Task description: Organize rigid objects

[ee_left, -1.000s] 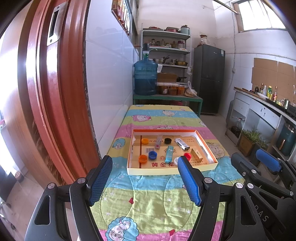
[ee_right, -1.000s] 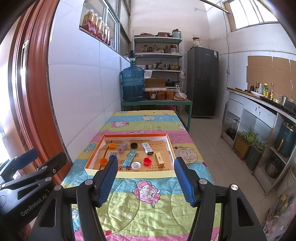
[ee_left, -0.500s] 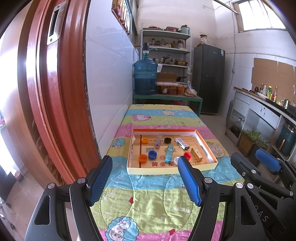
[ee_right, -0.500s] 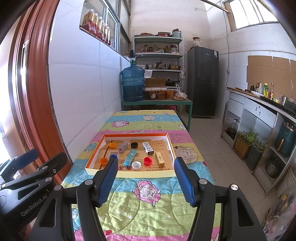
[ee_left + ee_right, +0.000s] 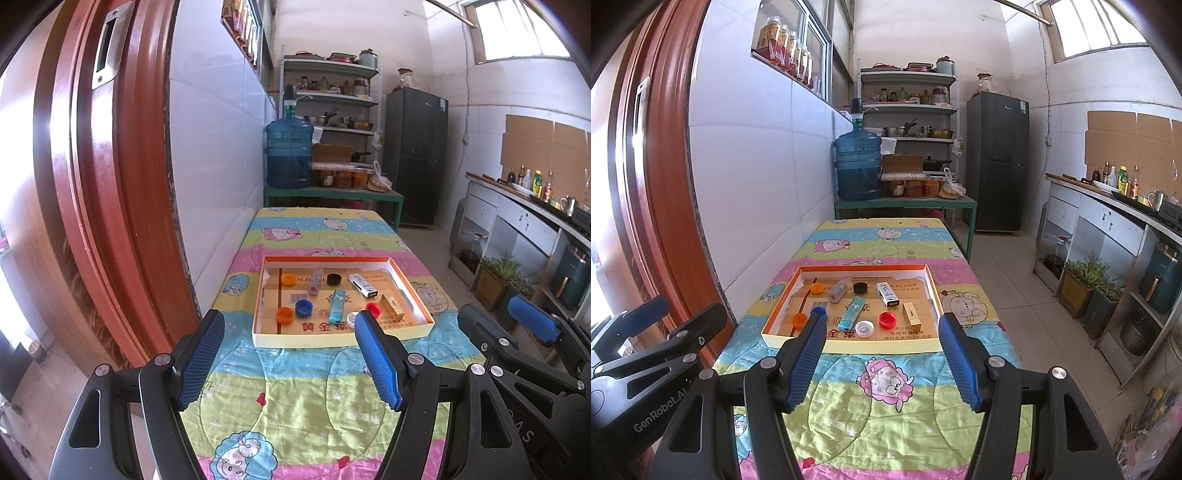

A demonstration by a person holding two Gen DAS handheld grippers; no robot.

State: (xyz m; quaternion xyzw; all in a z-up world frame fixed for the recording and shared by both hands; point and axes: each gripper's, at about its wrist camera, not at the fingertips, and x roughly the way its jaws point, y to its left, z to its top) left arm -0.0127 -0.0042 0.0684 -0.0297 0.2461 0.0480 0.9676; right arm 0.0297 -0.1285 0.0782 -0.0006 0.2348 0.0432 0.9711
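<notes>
Hovering wide and empty, the left gripper [image 5: 286,356] and right gripper [image 5: 882,360] hang short of the cardboard tray [image 5: 849,345] on the tabletop, caps and small boxes loose inside. Best approach: lower onto the near white cap [image 5: 864,328] squarely.

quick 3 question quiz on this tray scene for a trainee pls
1. True or false: both the left gripper and right gripper hold nothing.
2. How many orange plastic bottle caps lie in the shallow cardboard tray?
3. Which lies nearest the small gold upright-printed box: A black cap, B red cap, C blue cap?

Key: 1 true, jaws open. 2 two. 3 B, the red plastic cap.
</notes>
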